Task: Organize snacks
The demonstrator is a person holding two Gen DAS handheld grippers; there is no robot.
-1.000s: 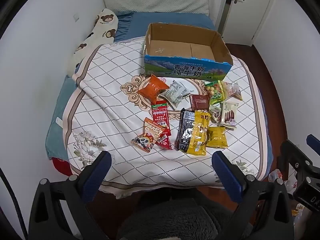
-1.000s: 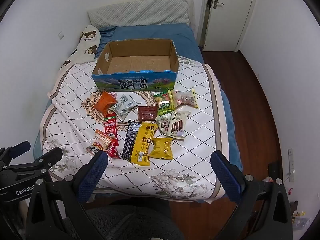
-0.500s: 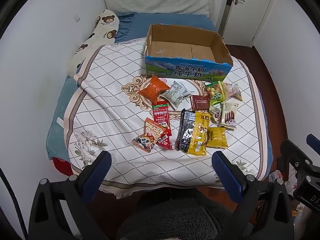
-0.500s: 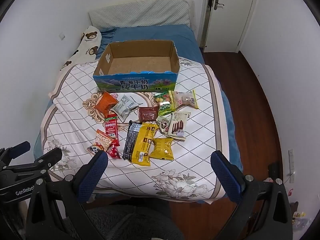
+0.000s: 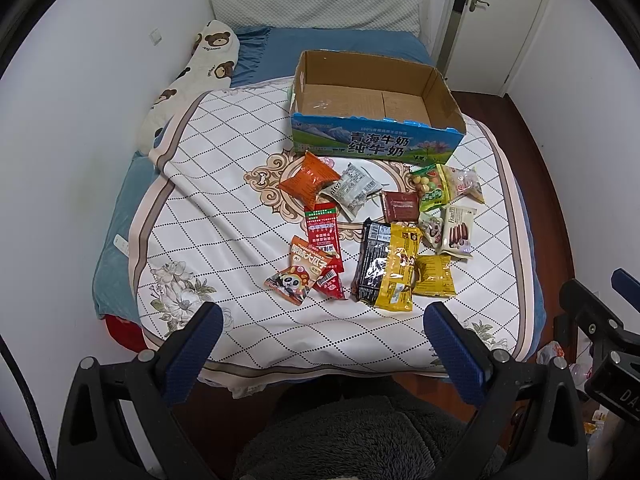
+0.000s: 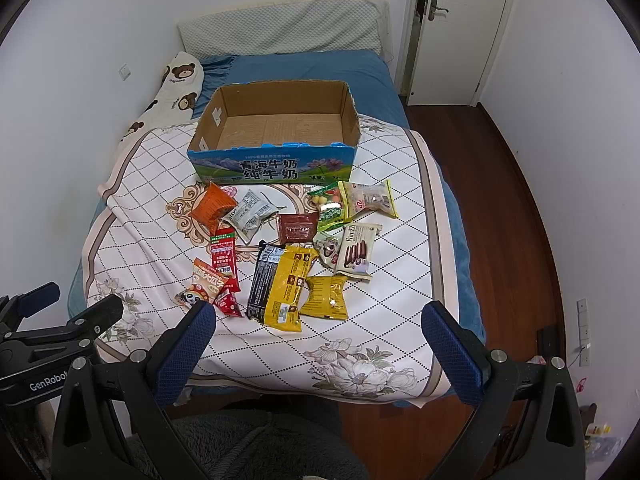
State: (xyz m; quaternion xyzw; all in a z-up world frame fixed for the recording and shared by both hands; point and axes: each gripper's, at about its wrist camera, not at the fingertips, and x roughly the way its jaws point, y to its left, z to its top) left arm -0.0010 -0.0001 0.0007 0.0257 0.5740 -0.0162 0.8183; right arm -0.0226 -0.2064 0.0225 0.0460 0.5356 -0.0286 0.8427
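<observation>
Several snack packets lie on the bed's quilt: an orange bag, a grey bag, a long yellow packet, a panda packet and a Franzzi biscuit pack. An empty cardboard milk box stands behind them; it also shows in the right wrist view. My left gripper is open and empty, off the foot of the bed. My right gripper is open and empty beside it, nearer the yellow packet.
The bed has a bear-print pillow along the left wall and a headboard cushion at the back. A door and wooden floor lie to the right. A grey fuzzy seat is below the grippers.
Both grippers have drifted slightly; the view has shifted a little. Nothing on the bed has moved and both grippers stay open.
</observation>
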